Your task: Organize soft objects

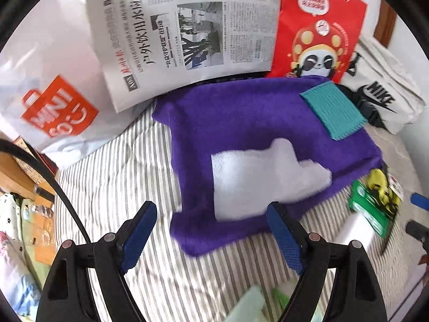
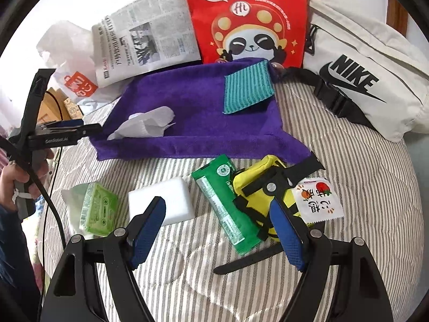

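Purple towel (image 2: 193, 112) lies spread on the striped bedsheet (image 2: 335, 147), far of centre, its far edge touching the red panda bag (image 2: 241, 13). On it: a crumpled white tissue (image 2: 144, 126) toward the left, and a teal ribbed cloth (image 2: 248, 90) at the far right corner. Both look feather-light and limp — the tissue would tear or slip if pinched at a loose flap, so the bunched middle seems the better hold; the teal cloth should take a pinch at its near edge. Near of the towel, loose on the sheet: a green cassette-print pack (image 2: 100, 210), a white sponge block (image 2: 166, 201), a green wipes packet (image 2: 225, 206) overlapped by a yellow strapped pouch (image 2: 257, 182), and a small snack sachet (image 2: 317, 201) just right of that. The sponge should compress easily; the film packets are probably slick. Right gripper (image 2: 218, 225) hovers above sponge and packet, jaws spread, nothing between them. Left gripper (image 1: 211, 230) is likewise spread and empty, hanging over the towel's near-left edge. Newspaper (image 1: 187, 32) and a white Nike bag (image 2: 375, 75) stand farther back.
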A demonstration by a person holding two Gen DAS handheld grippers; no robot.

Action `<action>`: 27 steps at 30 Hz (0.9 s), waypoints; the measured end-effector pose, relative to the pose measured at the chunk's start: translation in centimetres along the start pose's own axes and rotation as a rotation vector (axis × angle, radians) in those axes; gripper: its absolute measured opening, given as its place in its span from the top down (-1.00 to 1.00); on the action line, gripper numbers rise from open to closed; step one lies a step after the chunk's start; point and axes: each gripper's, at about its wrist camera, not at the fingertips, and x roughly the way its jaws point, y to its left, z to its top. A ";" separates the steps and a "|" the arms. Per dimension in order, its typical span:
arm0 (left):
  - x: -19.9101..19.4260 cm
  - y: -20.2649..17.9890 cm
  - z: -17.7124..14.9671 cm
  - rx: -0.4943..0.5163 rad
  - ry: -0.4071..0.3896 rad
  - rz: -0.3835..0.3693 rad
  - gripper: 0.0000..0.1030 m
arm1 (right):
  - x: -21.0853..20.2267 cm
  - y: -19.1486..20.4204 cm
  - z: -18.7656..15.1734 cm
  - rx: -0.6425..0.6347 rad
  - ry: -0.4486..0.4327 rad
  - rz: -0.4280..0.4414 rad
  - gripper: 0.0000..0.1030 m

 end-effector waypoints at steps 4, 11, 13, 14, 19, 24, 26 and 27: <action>-2.4 -0.5 -2.3 0.007 -0.034 -0.041 -0.61 | -0.3 0.1 -0.7 0.000 -0.002 -0.005 -0.54; -6.7 -1.7 -8.3 0.023 -0.084 -0.181 -0.62 | -0.2 -0.1 -1.9 0.015 0.008 0.000 -0.54; -6.4 -1.8 -9.9 0.012 -0.071 -0.186 -0.62 | -0.2 -0.1 -2.3 0.018 0.011 0.000 -0.54; -5.9 -1.7 -10.9 0.010 -0.055 -0.187 -0.62 | -0.2 0.0 -2.4 0.015 0.013 -0.001 -0.54; -2.7 -2.8 -14.1 0.117 -0.038 -0.121 -0.62 | -0.2 0.2 -3.1 -0.008 0.026 -0.027 -0.54; -0.8 -4.4 -13.4 0.181 -0.105 -0.026 -0.61 | 0.3 -0.1 -3.7 0.002 0.046 -0.055 -0.54; 0.3 -4.8 -13.1 0.189 -0.091 -0.027 -0.54 | 0.3 -0.3 -4.0 0.003 0.051 -0.063 -0.54; 0.7 -4.9 -13.1 0.190 -0.079 -0.029 -0.17 | 0.4 -0.4 -4.2 0.002 0.054 -0.069 -0.54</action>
